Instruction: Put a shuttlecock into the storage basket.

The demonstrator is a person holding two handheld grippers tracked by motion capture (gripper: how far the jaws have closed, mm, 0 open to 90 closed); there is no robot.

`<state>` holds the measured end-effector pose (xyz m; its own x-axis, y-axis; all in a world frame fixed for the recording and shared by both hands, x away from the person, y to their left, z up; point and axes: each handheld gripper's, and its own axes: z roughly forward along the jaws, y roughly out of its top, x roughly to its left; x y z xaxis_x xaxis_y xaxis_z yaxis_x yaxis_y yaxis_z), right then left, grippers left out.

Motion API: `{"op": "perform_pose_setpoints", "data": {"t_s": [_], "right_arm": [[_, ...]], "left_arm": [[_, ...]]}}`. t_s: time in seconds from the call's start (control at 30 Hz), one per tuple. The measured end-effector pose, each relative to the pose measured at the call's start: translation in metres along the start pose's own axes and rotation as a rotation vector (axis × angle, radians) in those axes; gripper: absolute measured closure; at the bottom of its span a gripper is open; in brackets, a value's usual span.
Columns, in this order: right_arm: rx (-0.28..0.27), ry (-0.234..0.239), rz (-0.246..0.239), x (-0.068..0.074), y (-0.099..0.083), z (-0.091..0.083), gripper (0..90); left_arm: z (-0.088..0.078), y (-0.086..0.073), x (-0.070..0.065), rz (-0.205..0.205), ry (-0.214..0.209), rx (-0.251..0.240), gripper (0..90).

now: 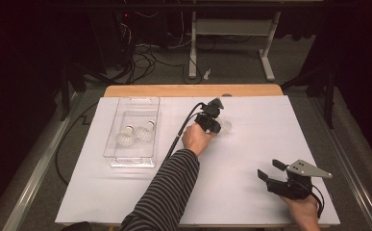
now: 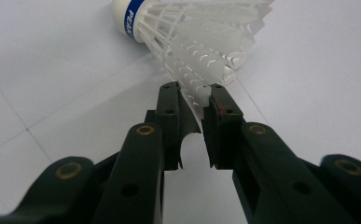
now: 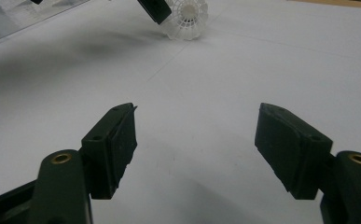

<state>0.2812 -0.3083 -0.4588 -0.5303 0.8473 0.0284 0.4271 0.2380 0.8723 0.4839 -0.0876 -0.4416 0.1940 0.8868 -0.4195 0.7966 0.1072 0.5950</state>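
- Left gripper view puts a white shuttlecock lying on its side on the bench, its cork cap with a blue band pointing up and left, its skirt fanned toward the lower right.
- The left gripper has its two black jaws drawn close on the rim of that skirt, and the feather edge sits between the tips, pinched.
- High view shows the same shuttlecock near the middle of the white bench, just right of the left gripper, which a hand in a striped sleeve holds.
- A clear tray lies well to the left of that shuttlecock, with two more shuttlecocks standing inside it, cork up.
- The right gripper rests well apart from the shuttlecock, toward the near right corner of the bench.
- Right gripper view shows the right gripper with its jaws spread wide and nothing between them, bare bench beneath; the shuttlecock lies far ahead.
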Motion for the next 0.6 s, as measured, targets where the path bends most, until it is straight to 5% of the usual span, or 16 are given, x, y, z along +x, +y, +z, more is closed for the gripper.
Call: {"op": "perform_pose_setpoints", "data": {"t_s": [0.6], "right_arm": [[0.000, 0.000, 0.003, 0.0000, -0.0001, -0.0003, 30.0]], "left_arm": [[0.0006, -0.0014, 0.0016, 0.021, 0.025, -0.002, 88.9]]}}
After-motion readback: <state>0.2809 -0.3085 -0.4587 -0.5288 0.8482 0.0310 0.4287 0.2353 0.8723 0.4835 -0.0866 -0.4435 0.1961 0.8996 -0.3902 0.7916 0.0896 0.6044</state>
